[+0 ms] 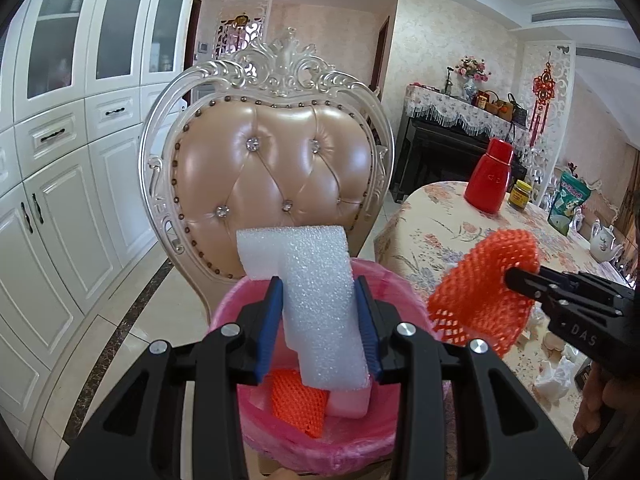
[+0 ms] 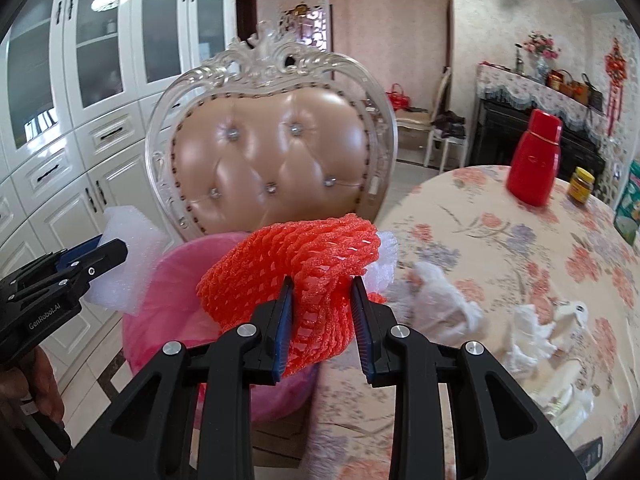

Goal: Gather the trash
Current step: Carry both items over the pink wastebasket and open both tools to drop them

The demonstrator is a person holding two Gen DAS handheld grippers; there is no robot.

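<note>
Left gripper [image 1: 319, 292] clamps white foam [image 1: 316, 300] over pink bin [image 1: 320, 440]; right gripper [image 2: 323, 292] clamps orange net [image 2: 296, 264] beside bin rim; bin holds an orange net piece [image 1: 298, 404].

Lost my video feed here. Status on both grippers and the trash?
Left gripper shut on white foam block over pink bin. Right gripper shut on orange foam net, beside bin. Path clear.

bin [image 1: 256, 300] before chair [image 1: 272, 152], table [image 1: 440, 232] right
</note>
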